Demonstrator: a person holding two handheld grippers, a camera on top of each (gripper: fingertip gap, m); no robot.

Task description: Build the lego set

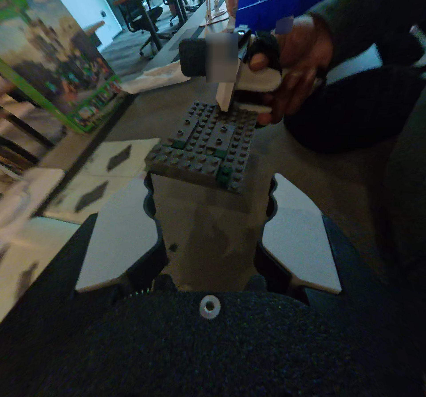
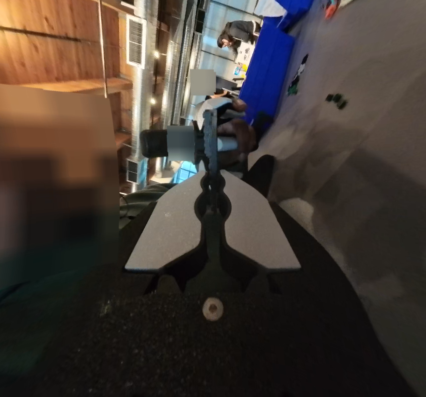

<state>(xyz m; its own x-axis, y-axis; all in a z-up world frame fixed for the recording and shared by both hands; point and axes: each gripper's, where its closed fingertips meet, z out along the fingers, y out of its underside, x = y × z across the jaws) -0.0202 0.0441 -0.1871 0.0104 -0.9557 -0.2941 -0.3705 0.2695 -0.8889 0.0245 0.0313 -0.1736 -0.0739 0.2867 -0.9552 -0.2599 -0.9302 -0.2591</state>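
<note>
A dark grey lego plate assembly (image 1: 202,151) with small green pieces on it is in the middle of the left wrist view. My right gripper (image 1: 227,109), held by a hand, is shut on its far edge. In the right wrist view, which is rolled sideways, the plate (image 2: 211,141) stands edge-on between my right gripper's (image 2: 212,178) fingers. My left gripper (image 1: 211,178) is open and empty, with its fingertips at the plate's near edge. Its black body (image 2: 153,143) shows beyond the plate in the right wrist view.
A lego box (image 1: 57,63) stands at the left, with white instruction sheets (image 1: 119,160) beside the plate and a paper bag (image 1: 161,77) behind. Blue bins (image 2: 267,82) line the grey table's (image 2: 345,155) edge. Loose green and dark pieces (image 2: 336,100) lie on the table. My hands' fingertips stand some 6 cm from each other.
</note>
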